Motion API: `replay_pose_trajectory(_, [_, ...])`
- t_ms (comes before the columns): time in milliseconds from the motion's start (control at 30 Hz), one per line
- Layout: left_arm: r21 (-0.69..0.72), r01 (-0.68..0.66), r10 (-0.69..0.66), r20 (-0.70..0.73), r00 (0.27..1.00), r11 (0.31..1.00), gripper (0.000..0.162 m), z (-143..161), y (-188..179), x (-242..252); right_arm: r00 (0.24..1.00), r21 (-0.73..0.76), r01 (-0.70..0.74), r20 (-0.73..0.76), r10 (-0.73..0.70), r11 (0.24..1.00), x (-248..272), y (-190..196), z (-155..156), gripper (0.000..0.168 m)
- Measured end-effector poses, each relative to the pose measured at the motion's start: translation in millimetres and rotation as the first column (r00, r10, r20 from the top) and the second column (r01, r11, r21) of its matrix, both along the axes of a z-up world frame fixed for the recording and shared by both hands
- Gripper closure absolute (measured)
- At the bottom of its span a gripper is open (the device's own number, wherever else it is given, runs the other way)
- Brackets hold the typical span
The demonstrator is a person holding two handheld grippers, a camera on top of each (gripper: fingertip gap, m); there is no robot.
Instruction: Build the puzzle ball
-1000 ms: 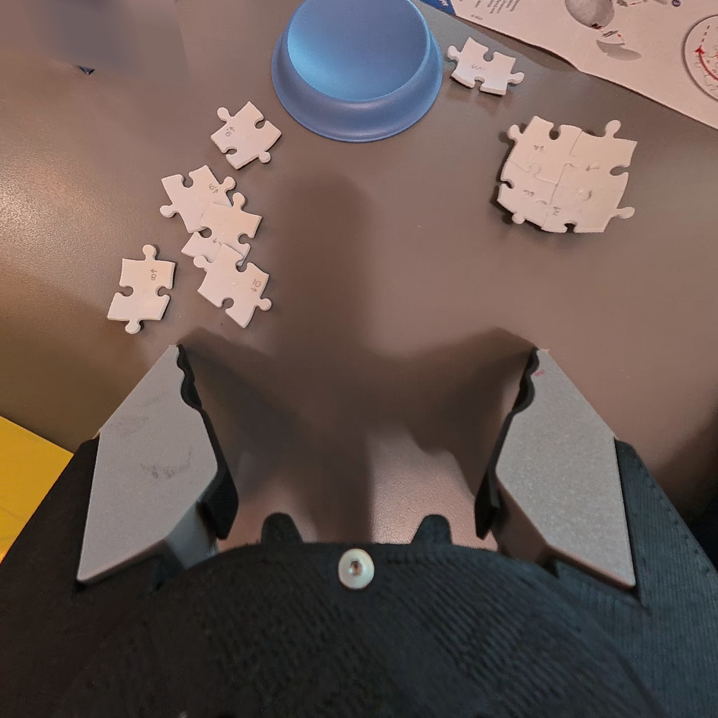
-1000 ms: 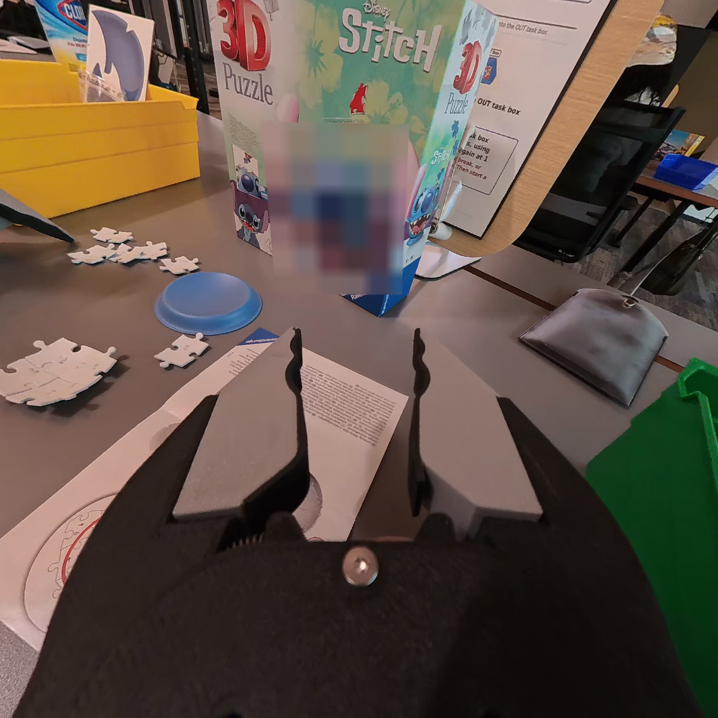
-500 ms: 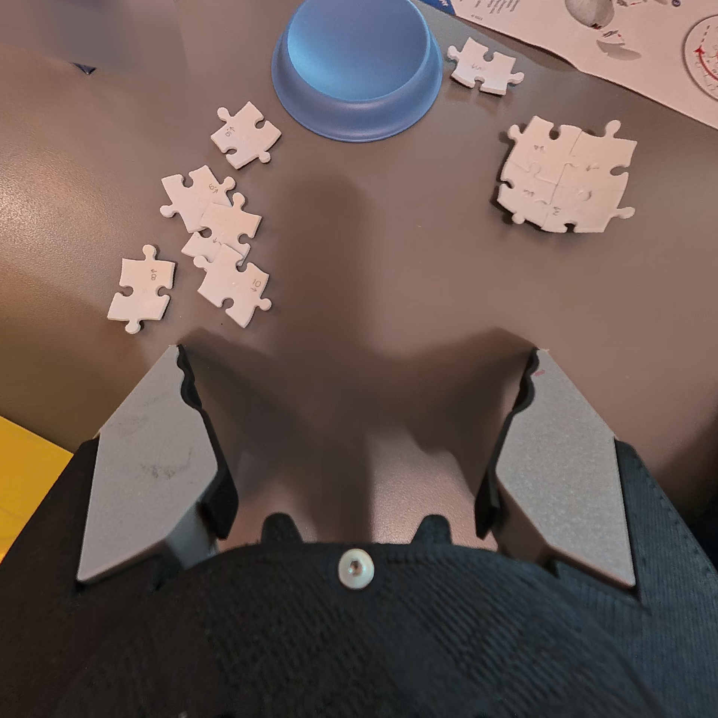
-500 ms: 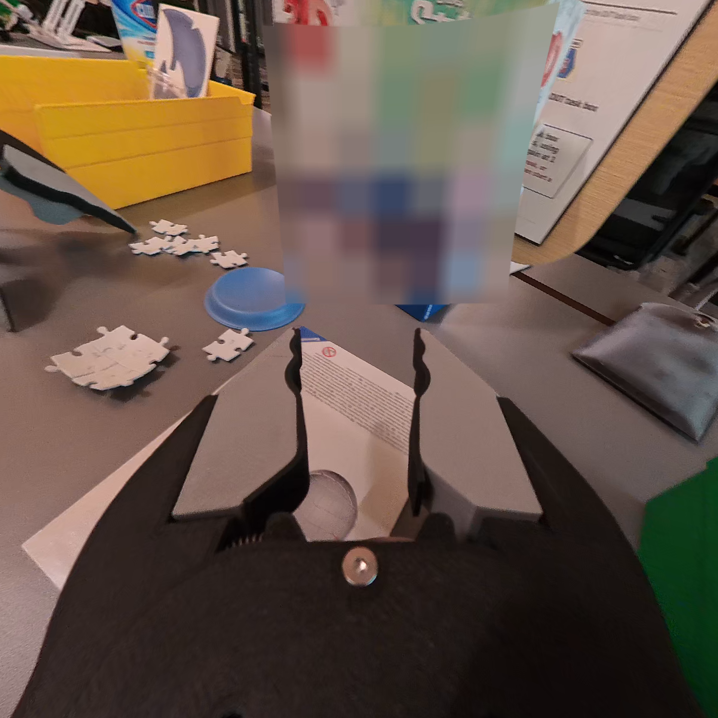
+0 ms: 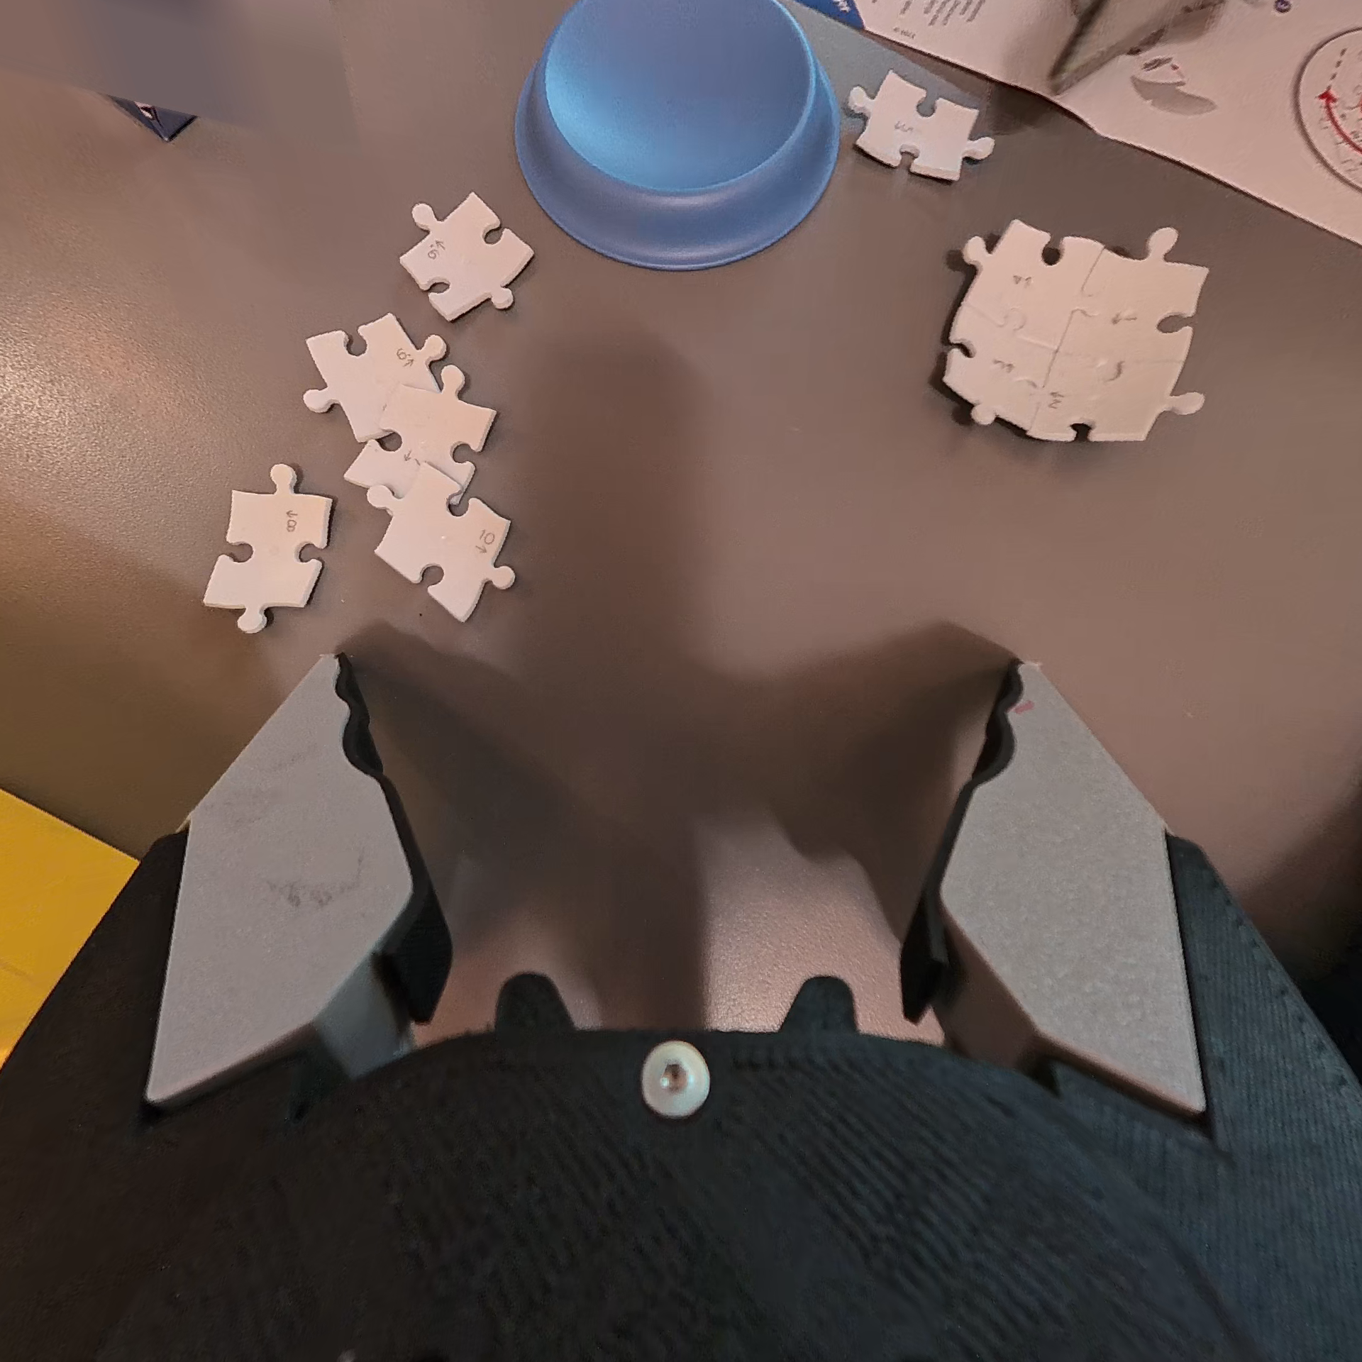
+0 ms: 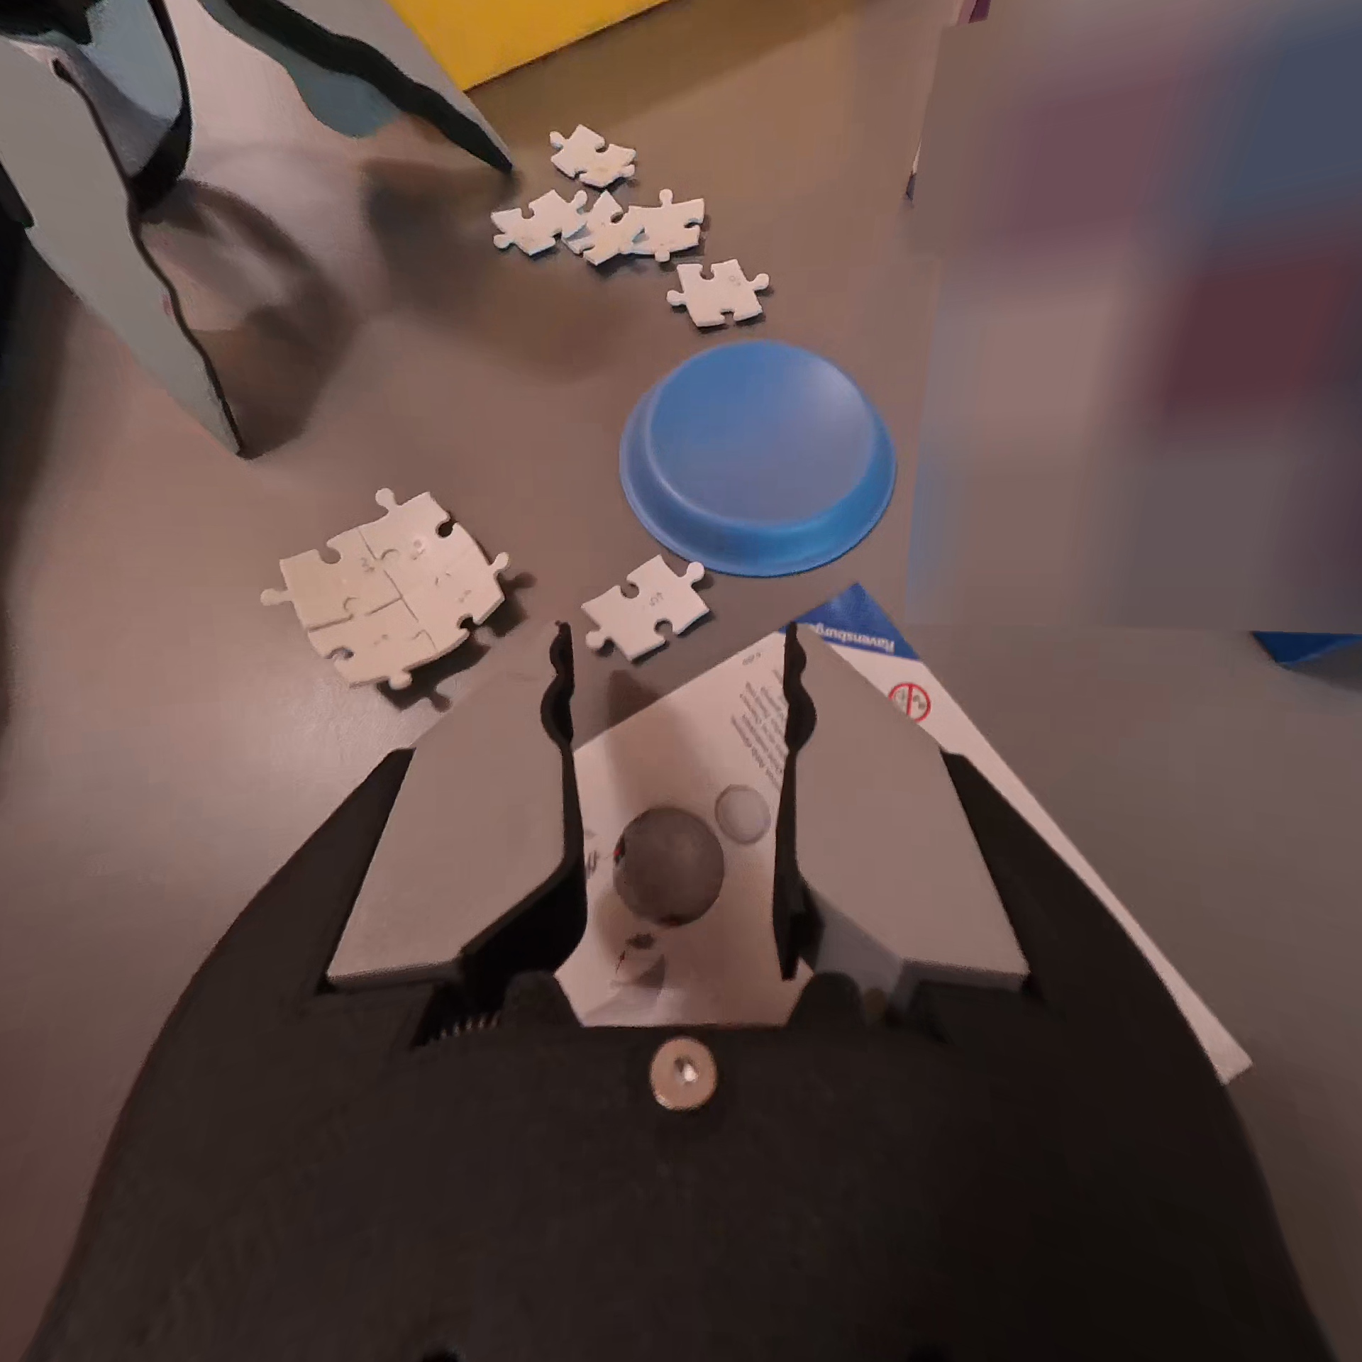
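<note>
- The left tongs (image 5: 678, 663) are spread wide over the bare grey desk (image 5: 700, 479) and hold nothing
- The right tongs (image 6: 674, 634) are partly spread and hold nothing; their tips hang over the edge of a white paper sheet (image 6: 663, 744)
- A joined patch of four white puzzle pieces (image 5: 1076, 343) lies at the upper right of the left wrist view, well apart from the left tongs
- One lone piece (image 6: 645, 604) lies just above the right tongs' tips, near the blue dome stand (image 6: 759, 457)
- More loose pieces (image 5: 413, 457) lie at the upper left of the left wrist view, some on top of each other
- Something yellow (image 6: 516, 37), maybe a bin, shows at the top of the right wrist view, but only partly
</note>
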State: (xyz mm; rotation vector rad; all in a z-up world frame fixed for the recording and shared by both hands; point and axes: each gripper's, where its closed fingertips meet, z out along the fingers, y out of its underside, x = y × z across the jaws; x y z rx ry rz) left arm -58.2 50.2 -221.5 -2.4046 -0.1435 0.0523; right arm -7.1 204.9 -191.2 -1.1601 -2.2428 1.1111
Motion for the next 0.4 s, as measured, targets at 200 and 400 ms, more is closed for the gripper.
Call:
replay_pose_trajectory(200, [0.000, 0.000, 0.000, 0.000, 1.000, 1.000, 0.003, 0.0, 0.0, 0.0, 1.000, 0.025, 0.002, 0.011, -0.003, 1.000, -12.4, -11.7, 0.1, 0.115])
replay_pose_trajectory(400, [0.000, 0.000, 0.000, 0.000, 1.000, 1.000, 0.003, -0.1, 0.0, 0.0, 0.999, 0.031, 0.035, -0.029, -0.034, 0.999, -13.7, -13.4, 2.3, 0.115])
